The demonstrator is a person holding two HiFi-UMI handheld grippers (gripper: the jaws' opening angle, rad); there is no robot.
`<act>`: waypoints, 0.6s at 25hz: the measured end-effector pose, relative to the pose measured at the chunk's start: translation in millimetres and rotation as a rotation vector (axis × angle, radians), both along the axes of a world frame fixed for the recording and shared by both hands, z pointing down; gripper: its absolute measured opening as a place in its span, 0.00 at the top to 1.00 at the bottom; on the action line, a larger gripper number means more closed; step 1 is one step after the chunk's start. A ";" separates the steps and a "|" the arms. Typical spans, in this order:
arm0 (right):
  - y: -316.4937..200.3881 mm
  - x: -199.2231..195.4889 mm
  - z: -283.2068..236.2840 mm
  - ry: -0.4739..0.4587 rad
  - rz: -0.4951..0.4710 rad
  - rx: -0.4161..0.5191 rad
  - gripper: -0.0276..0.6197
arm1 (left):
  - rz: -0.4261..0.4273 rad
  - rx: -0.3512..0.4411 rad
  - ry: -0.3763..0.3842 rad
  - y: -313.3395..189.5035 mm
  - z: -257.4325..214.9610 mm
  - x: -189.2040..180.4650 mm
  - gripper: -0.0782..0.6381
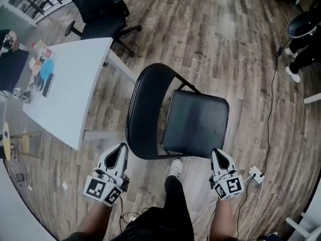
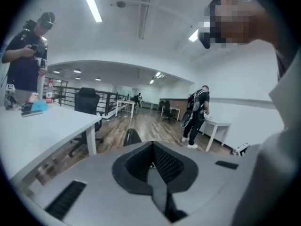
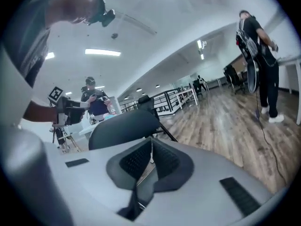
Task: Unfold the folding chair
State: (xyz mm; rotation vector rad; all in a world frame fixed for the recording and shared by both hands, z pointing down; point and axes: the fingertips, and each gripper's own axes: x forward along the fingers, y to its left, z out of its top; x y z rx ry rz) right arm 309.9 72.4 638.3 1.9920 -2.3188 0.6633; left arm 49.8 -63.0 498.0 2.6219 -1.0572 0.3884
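Note:
The black folding chair stands on the wooden floor with its seat (image 1: 196, 124) folded down flat and its curved backrest (image 1: 145, 109) to the left. My left gripper (image 1: 119, 154) hovers just below the backrest's near edge, shut and holding nothing. My right gripper (image 1: 219, 157) is by the seat's near right corner, jaws together and empty. In the left gripper view, the closed left gripper (image 2: 152, 147) points level, with the backrest's top (image 2: 132, 136) showing just beyond. In the right gripper view, the backrest (image 3: 124, 126) rises behind the closed right gripper (image 3: 151, 142).
A white table (image 1: 75, 84) with small items stands left of the chair, with a black office chair (image 1: 98, 9) behind it. A cable (image 1: 268, 129) and a power strip (image 1: 256, 173) lie on the floor at right. My own shoe (image 1: 175, 167) is under the seat's near edge. A person (image 1: 303, 39) stands far right.

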 end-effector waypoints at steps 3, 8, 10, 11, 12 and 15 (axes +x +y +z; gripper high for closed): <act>24.7 -41.3 -68.2 0.139 0.048 0.043 0.93 | 0.035 0.048 0.063 50.0 -22.9 -3.7 0.88; 99.5 -94.9 -153.3 0.291 0.124 0.079 0.93 | 0.047 0.076 0.106 148.4 -66.9 -22.7 0.88; 126.1 -115.3 -175.5 0.281 0.125 0.090 0.93 | 0.069 0.095 0.133 182.4 -78.0 -31.3 0.88; 136.4 -125.1 -185.7 0.281 0.126 0.096 0.93 | 0.074 0.103 0.142 195.1 -81.4 -36.1 0.88; 146.7 -134.7 -194.4 0.293 0.131 0.099 0.93 | 0.073 0.105 0.145 206.6 -84.1 -41.6 0.88; 178.0 -161.0 -214.3 0.330 0.161 0.098 0.93 | 0.052 0.091 0.130 237.3 -89.5 -56.9 0.88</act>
